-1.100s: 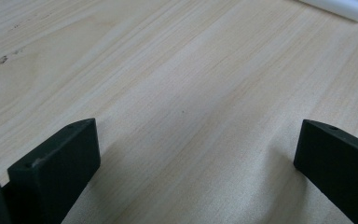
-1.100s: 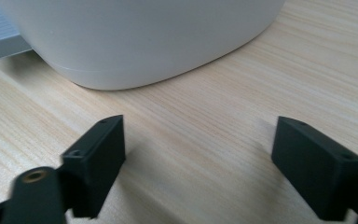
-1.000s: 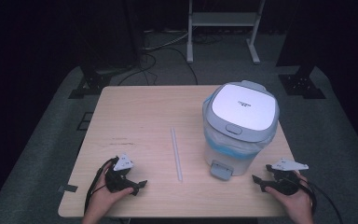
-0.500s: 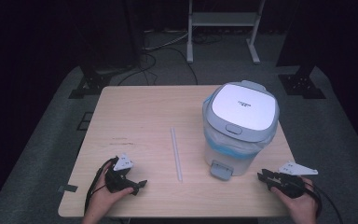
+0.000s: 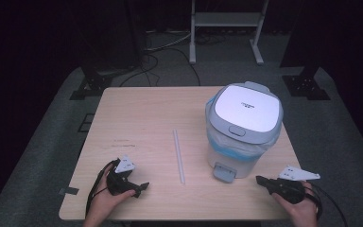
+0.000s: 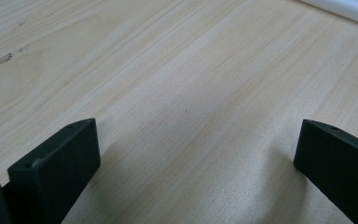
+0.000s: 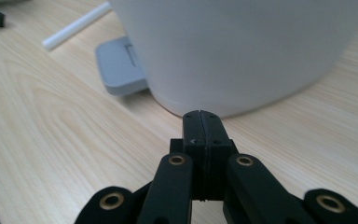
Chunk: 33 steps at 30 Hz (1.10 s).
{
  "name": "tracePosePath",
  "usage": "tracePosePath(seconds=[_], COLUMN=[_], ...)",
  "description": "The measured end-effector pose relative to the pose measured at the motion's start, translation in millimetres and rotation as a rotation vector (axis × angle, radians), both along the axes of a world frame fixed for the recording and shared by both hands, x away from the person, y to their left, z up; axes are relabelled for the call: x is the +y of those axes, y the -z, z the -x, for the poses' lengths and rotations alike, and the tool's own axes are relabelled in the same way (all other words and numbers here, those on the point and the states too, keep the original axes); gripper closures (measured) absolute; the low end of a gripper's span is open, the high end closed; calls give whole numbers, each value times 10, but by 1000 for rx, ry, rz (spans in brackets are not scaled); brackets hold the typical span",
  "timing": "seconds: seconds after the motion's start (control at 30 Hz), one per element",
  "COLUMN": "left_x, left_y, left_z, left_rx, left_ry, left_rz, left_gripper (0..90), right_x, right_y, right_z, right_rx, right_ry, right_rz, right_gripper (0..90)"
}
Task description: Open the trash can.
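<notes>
A white pedal bin [image 5: 244, 127] with a grey lid stands on the right half of the wooden table [image 5: 142, 113], its grey foot pedal [image 5: 226, 172] facing the near edge. A thin white tube [image 5: 178, 156] lies in the middle. My left gripper [image 5: 141, 186] rests near the front left, open, its jaws spread wide over bare wood [image 6: 198, 128]; the tube's end [image 6: 340, 7] lies beyond them. My right gripper [image 5: 261, 179] lies at the front right, shut with nothing in it [image 7: 200, 115], pointing at the bin's base [image 7: 242, 46] just right of the pedal [image 7: 121, 67].
The table stands on grey carpet, in a dark room. A white metal stand [image 5: 227, 28] and cables lie on the floor behind the table. Black stand feet [image 5: 92, 85] sit off the far left corner and more off the far right [image 5: 305, 87].
My right gripper has shifted slightly to the right and toward the near edge. The left gripper, the bin and the tube have stayed put.
</notes>
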<state>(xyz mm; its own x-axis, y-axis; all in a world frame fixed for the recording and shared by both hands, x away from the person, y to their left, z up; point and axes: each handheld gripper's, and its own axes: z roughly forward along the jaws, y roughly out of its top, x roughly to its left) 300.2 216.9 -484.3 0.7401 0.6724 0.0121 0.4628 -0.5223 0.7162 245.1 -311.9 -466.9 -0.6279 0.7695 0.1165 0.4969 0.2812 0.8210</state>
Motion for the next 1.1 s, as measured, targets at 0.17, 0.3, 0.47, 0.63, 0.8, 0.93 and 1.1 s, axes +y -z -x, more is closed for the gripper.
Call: tracePosePath(seconds=[0.17,0.3,0.47,0.63,0.8,0.93,1.1], left_x=[0,0,0,0,0,0,0], left_y=[0,0,0,0,0,0,0], left_z=[2,4,5,6,6,6,6], left_rx=[0,0,0,0,0,0,0], left_ry=[-3,-4,-6,-7,-7,-7,-7], left_rz=[0,-1,0,0,0,-1,-1], left_gripper=[0,0,0,0,0,0,0], right_x=[161,245,340,459,573,662,726], right_y=[-21,-37,-45,-39,-27,-12,1], right_z=[-30,-54,-80,-94,-125,-152,-190], right_rx=[-15,-32,-42,-62,-77,-83,-95], right_ry=[-35,-52,-74,-99,-126,-140,-156], right_rz=[-15,-34,-50,-50,-34,-22,-26], right_gripper=[897,897,897,896,896,896,898])
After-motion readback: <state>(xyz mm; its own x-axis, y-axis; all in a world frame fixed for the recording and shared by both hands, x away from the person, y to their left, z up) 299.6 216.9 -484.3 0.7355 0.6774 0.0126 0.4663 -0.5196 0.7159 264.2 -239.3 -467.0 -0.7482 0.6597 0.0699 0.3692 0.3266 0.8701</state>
